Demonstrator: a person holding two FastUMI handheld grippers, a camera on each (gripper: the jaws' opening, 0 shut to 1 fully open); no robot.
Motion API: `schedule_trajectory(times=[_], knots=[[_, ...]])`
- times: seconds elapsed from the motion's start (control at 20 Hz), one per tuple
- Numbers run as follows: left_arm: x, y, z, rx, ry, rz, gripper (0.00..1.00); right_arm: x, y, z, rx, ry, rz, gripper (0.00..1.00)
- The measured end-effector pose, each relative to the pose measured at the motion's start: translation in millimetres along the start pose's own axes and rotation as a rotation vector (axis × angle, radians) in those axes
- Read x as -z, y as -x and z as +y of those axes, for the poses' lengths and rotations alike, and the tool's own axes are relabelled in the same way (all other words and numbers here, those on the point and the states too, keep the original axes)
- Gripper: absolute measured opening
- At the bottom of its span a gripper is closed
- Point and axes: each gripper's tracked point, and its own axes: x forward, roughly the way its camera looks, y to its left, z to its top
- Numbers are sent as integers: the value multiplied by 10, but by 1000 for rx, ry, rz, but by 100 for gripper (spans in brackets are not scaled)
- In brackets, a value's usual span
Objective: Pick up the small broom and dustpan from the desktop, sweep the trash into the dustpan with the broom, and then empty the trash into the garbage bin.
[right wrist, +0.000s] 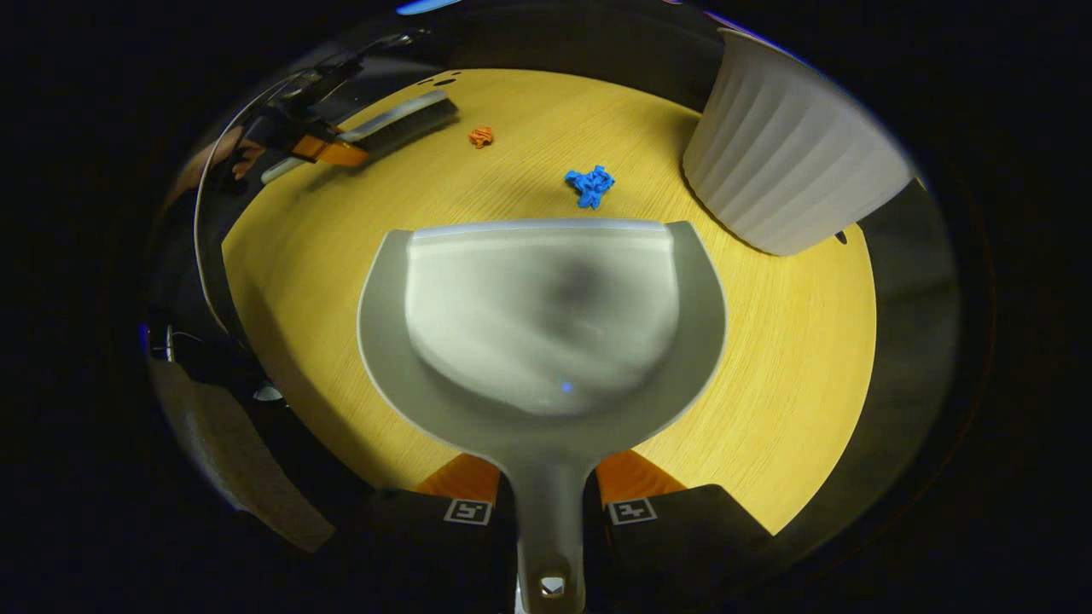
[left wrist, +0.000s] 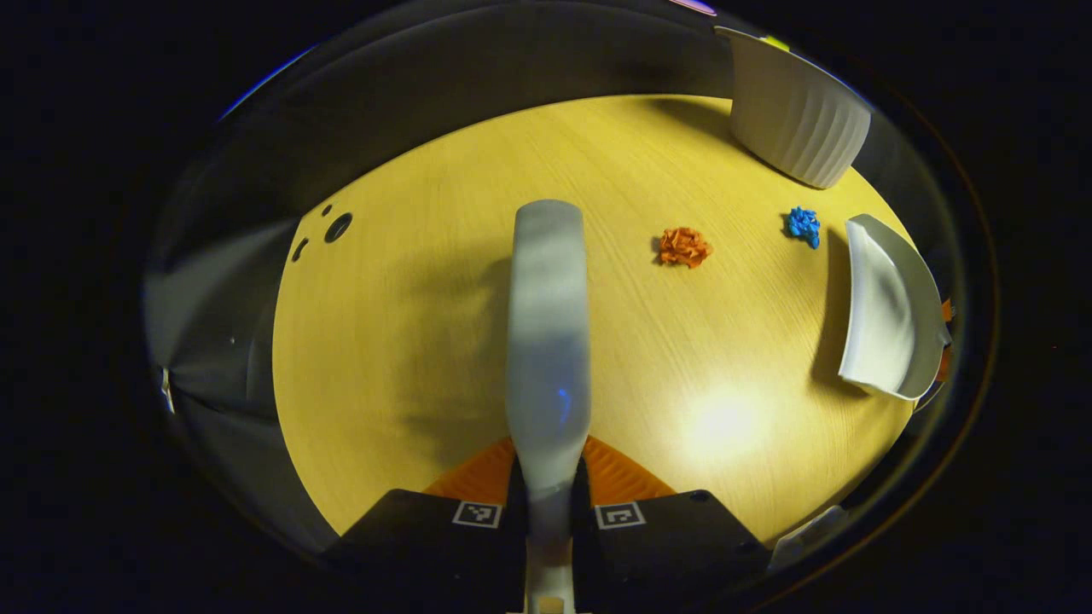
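In the left gripper view my left gripper (left wrist: 548,490) is shut on the handle of the small grey broom (left wrist: 548,333), which reaches forward over the wooden desktop (left wrist: 409,341). An orange crumpled scrap (left wrist: 683,246) and a blue one (left wrist: 804,225) lie ahead to the right, the blue one close to the white dustpan (left wrist: 887,311). In the right gripper view my right gripper (right wrist: 548,495) is shut on the dustpan's handle, and the dustpan (right wrist: 546,324) sits low over the table with its lip just short of the blue scrap (right wrist: 589,185). The orange scrap (right wrist: 481,136) lies farther off beside the broom's bristles (right wrist: 401,119).
A white ribbed garbage bin (right wrist: 789,162) stands on the table at the far right, also seen as the bin (left wrist: 798,111) in the left gripper view. Small dark holes (left wrist: 337,227) mark the tabletop's far left. The table's edge curves around on all sides.
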Motion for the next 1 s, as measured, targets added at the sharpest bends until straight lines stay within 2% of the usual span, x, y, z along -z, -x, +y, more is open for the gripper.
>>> schedule_trajectory(times=[0.3,0.35,0.4,0.5,0.55,0.65,0.9,0.95,1.0], knots=[[-355,-222,-273,16,-112,22,26,-12,-106,-127,2,44,45,34],[-408,-238,-337,20,-127,20,24,-15,-126,-137,0,47,46,31],[-460,-256,-387,23,-145,19,24,-16,-136,-147,-4,48,47,35],[-556,-258,-519,37,-183,13,25,-41,-170,-156,-13,44,41,34],[-601,-250,-596,54,-201,11,27,-61,-174,-166,-15,44,37,38],[-660,-211,-797,96,-248,2,25,-69,-218,-191,-21,47,32,34],[-739,-141,-1345,184,-343,-11,25,-58,-222,-200,-21,63,22,34],[-744,-121,-1462,202,-351,-11,25,-56,-226,-199,-22,64,20,38],[-723,-109,-1569,221,-358,-11,25,-51,-225,-197,-24,64,18,35]])
